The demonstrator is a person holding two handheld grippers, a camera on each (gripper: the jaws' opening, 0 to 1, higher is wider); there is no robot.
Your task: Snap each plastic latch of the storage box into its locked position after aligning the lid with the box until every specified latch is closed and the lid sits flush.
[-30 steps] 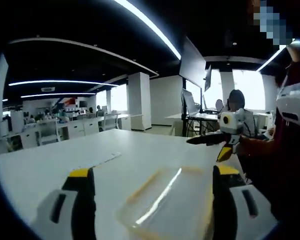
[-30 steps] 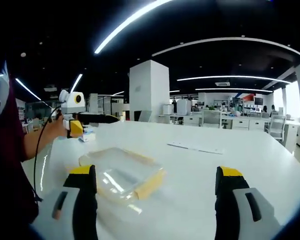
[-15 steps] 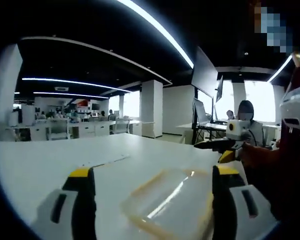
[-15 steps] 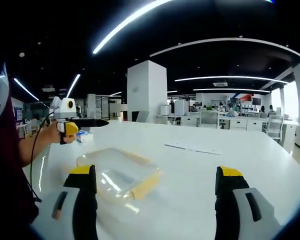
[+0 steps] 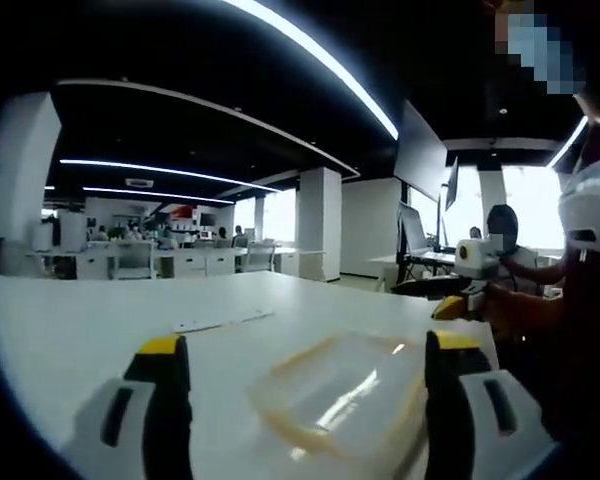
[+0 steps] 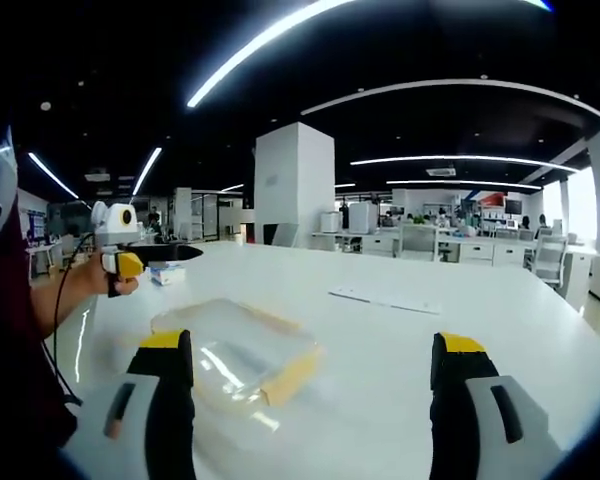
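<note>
1. Two grippers with yellow-tipped black jaws are held above a wide white table [image 6: 540, 330]. The left gripper [image 5: 305, 375] has its jaws spread well apart, touching nothing.
2. In the left gripper view, the clear rectangular plastic storage box with pale yellow edges [image 5: 345, 395] lies flat on the table between the jaws, nearer the right-hand one. A thin white strip of paper [image 5: 223, 321] lies farther back on the table, to the left of the box.
3. At that view's right edge, the right gripper [image 5: 450, 290] is gripped by a person's hand [image 5: 510, 305], raised above the table beyond the box.
4. In the right gripper view, the left gripper appears at far left, held in a hand [image 6: 100, 280]; a small blue and white object [image 6: 167, 273] sits on the table just beside it.
5. There the storage box lies just inside the left-hand jaw, its lid on; whether its latches are closed cannot be told.
6. The right gripper's jaws are also wide apart and hold nothing.
</note>
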